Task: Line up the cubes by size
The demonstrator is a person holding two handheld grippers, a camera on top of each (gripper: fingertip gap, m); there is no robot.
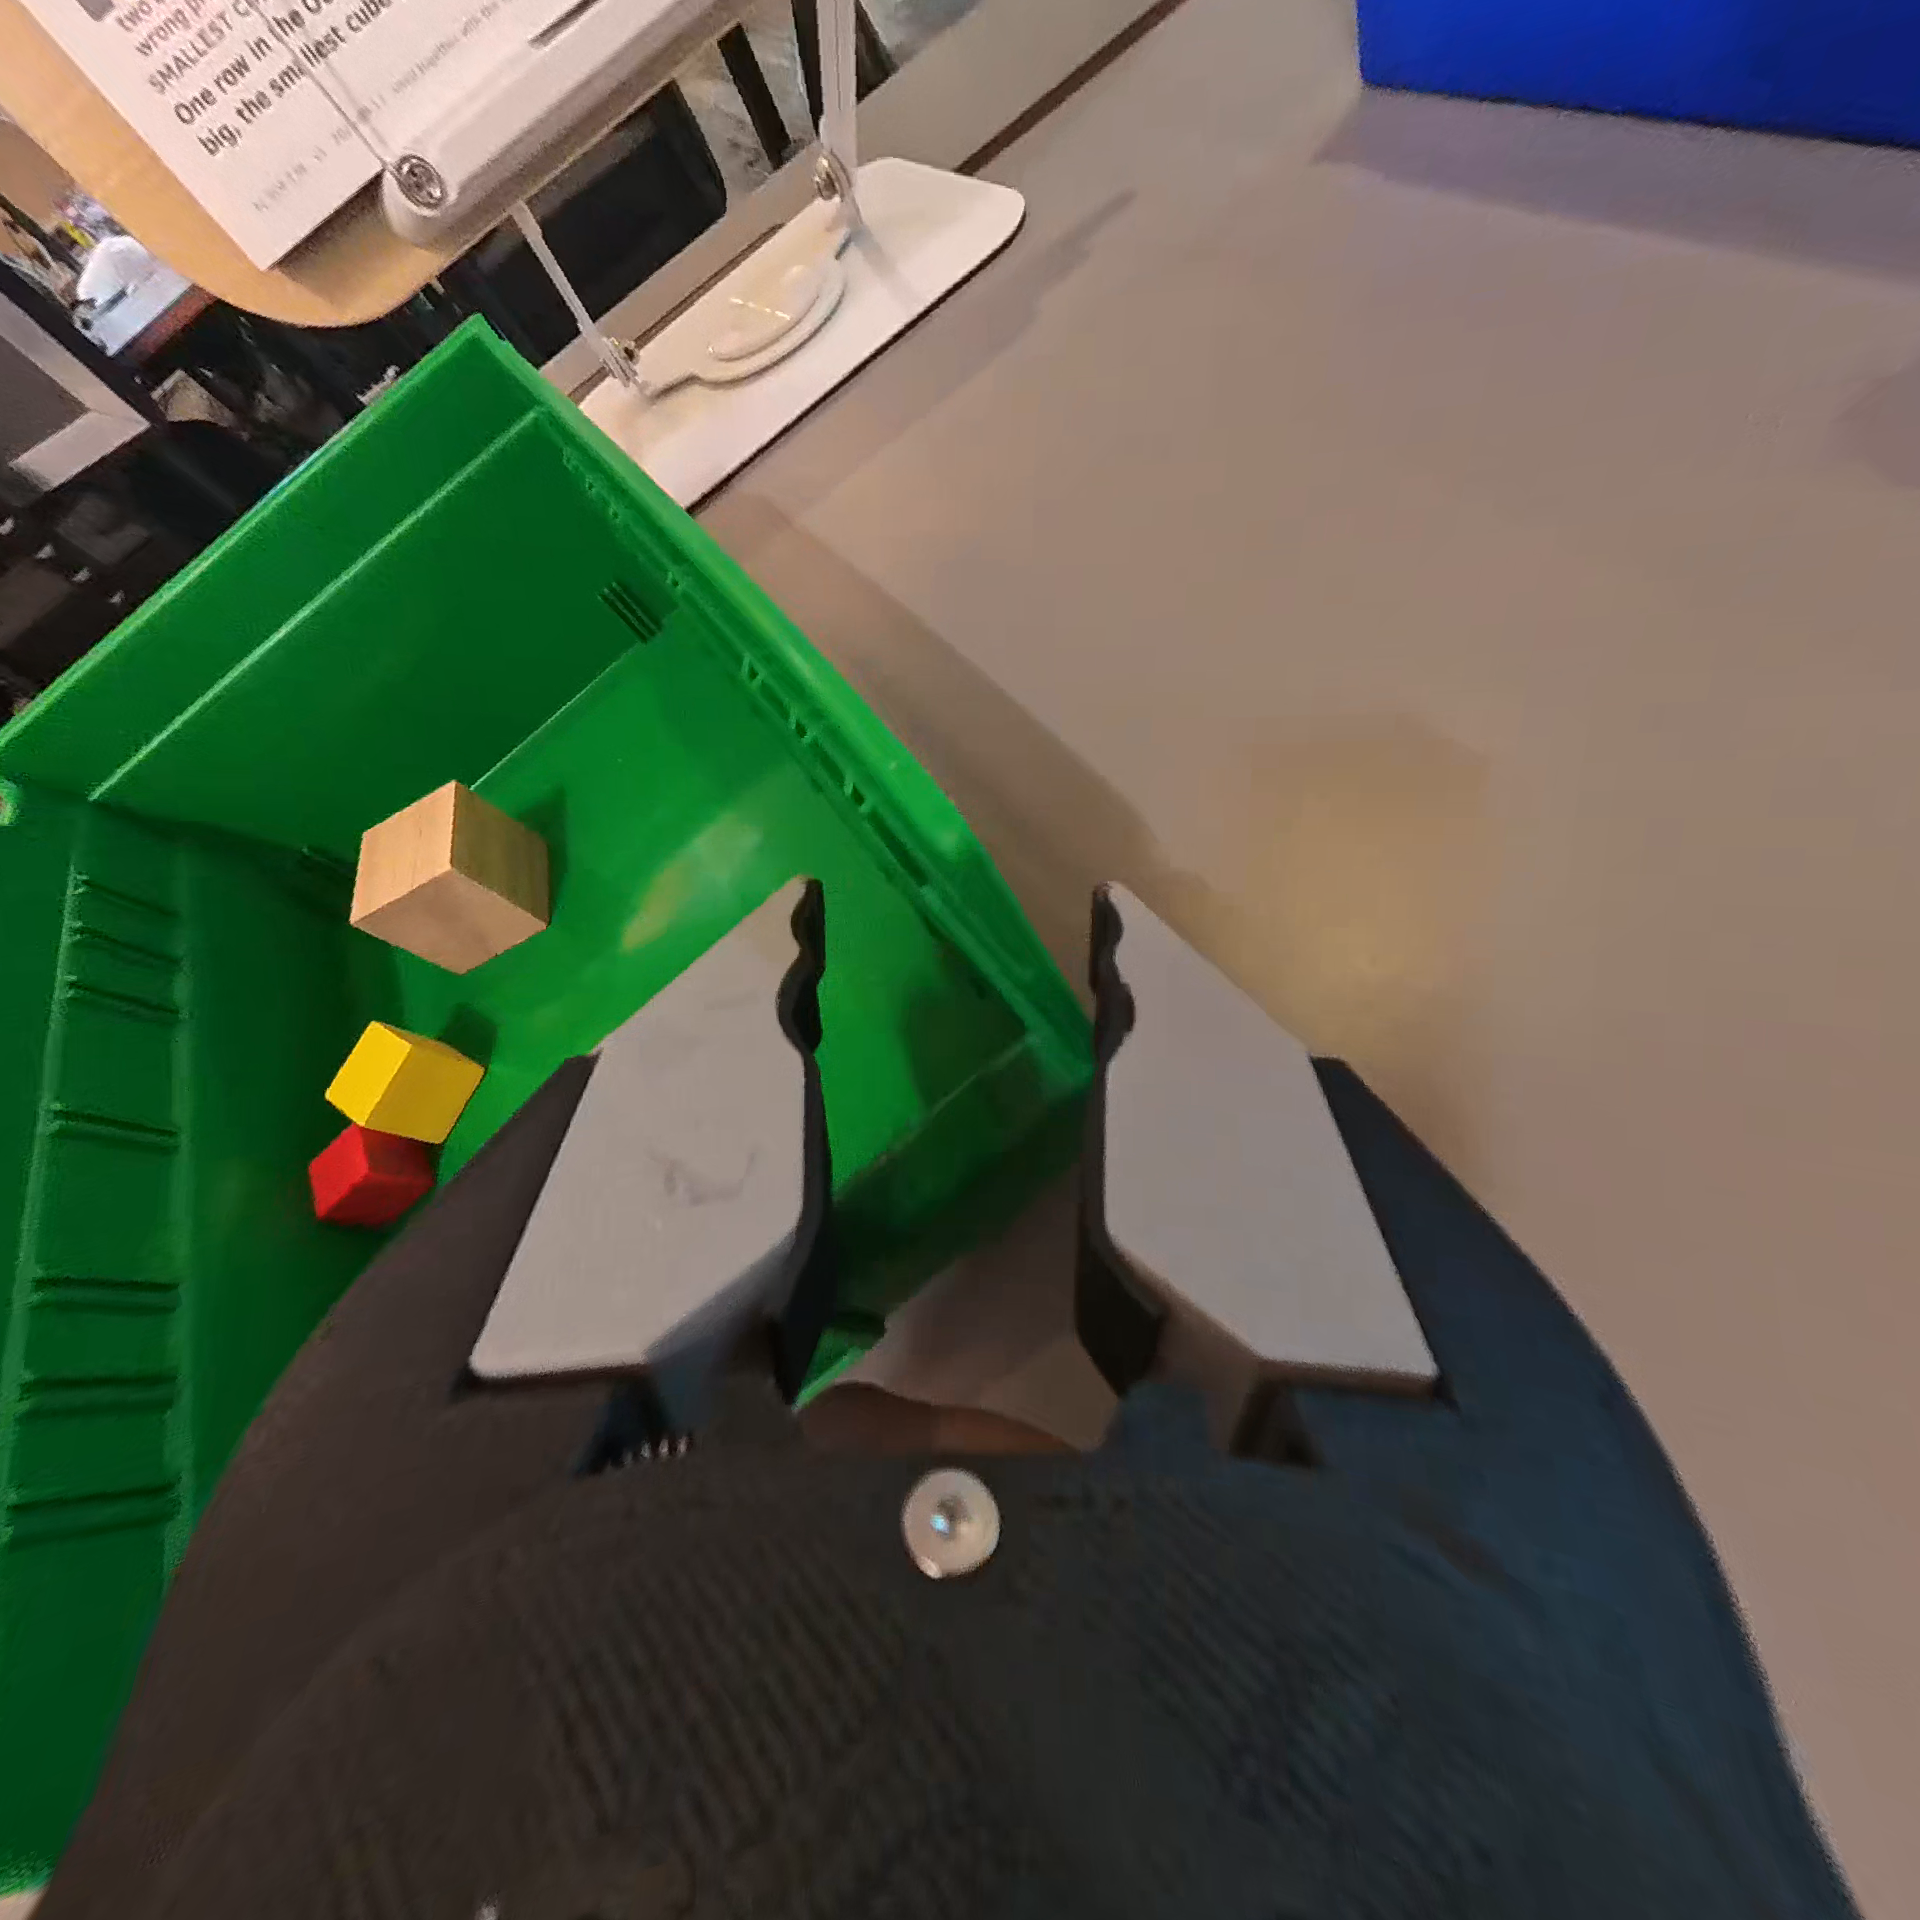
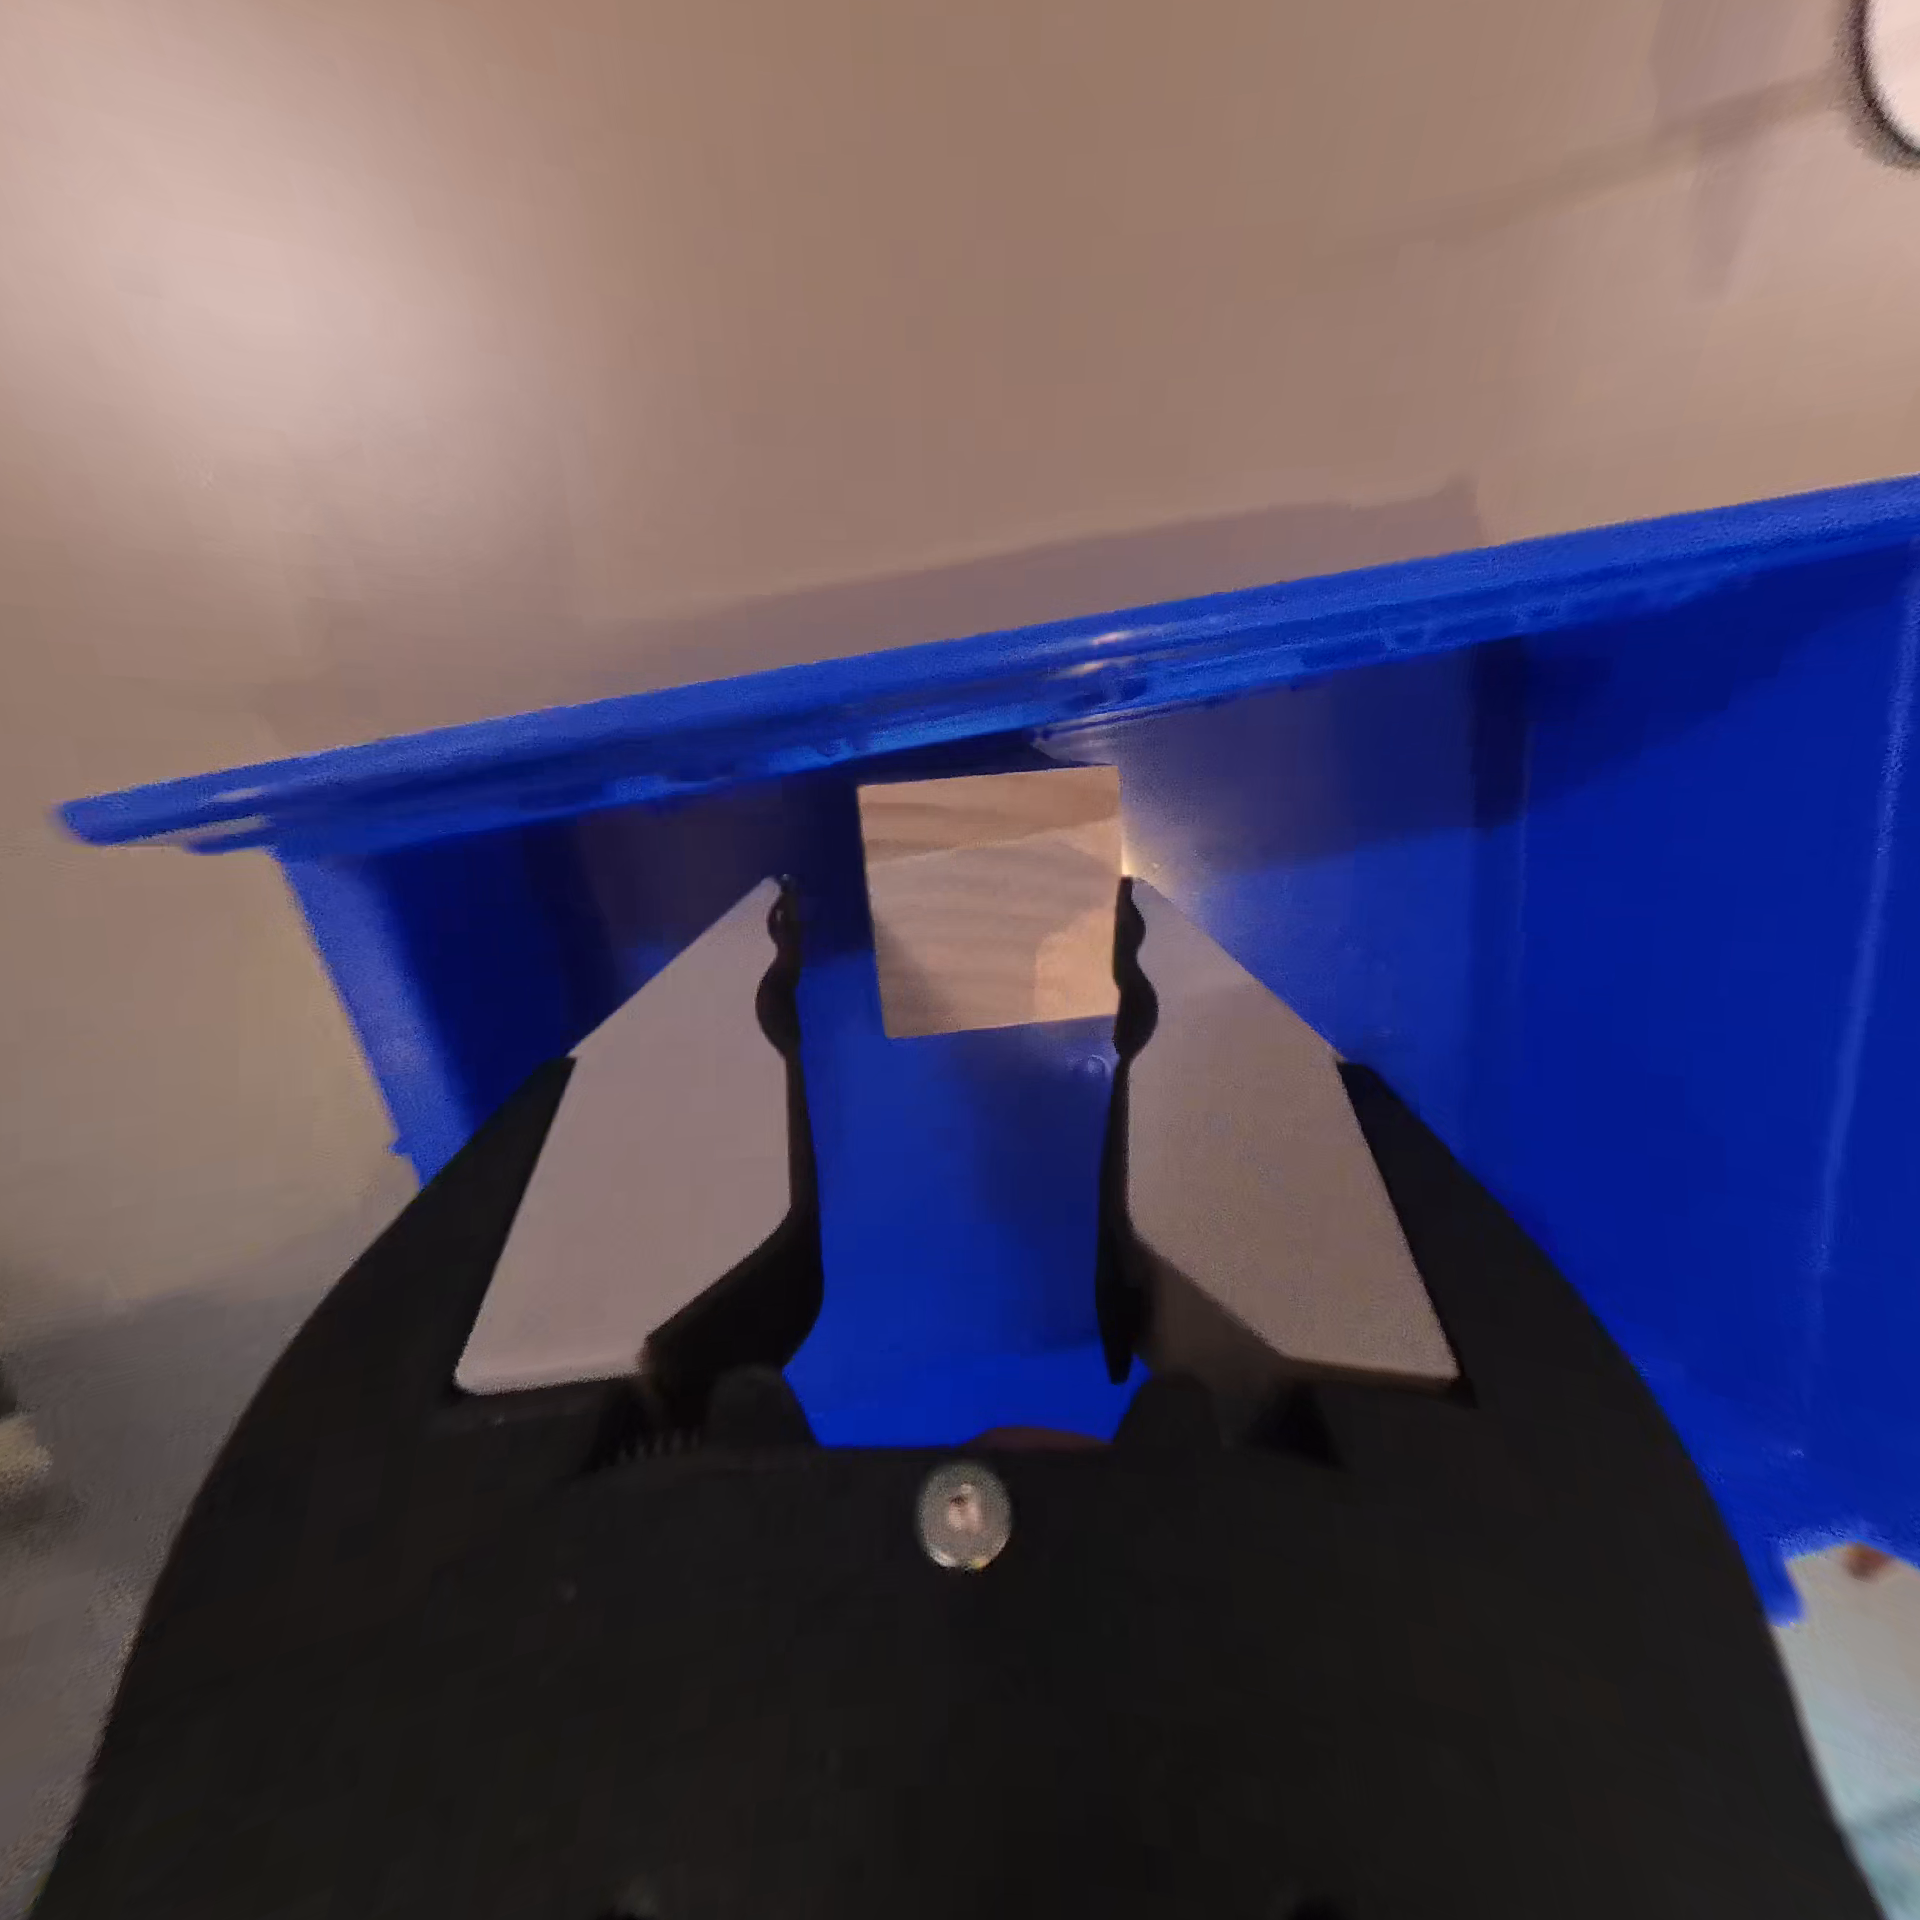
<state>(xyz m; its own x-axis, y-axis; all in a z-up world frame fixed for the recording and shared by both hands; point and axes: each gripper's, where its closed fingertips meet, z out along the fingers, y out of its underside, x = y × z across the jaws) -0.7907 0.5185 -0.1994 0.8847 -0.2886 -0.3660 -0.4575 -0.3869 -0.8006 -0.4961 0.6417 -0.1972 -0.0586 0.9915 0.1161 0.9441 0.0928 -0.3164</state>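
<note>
A green bin (image 1: pixel 665 748) holds a large plain wooden cube (image 1: pixel 452 878), a smaller yellow cube (image 1: pixel 405 1081) and a still smaller red cube (image 1: pixel 369 1174) touching it. My left gripper (image 1: pixel 956 894) is open and empty, with its fingers straddling the bin's right wall, to the right of the cubes. In the right wrist view, my right gripper (image 2: pixel 954 883) is open inside a blue bin (image 2: pixel 1558 935). A plain wooden cube (image 2: pixel 987 904) sits between its fingertips against the bin's far wall. The right finger is at the cube's edge and a gap shows on the left.
The bins stand on a grey table (image 1: pixel 1455 520). A white stand (image 1: pixel 831 312) holding a printed sheet is behind the green bin. The blue bin (image 1: pixel 1642 62) shows at the far right of the left wrist view. A round dark-rimmed object (image 2: pixel 1891 83) is at the top right corner.
</note>
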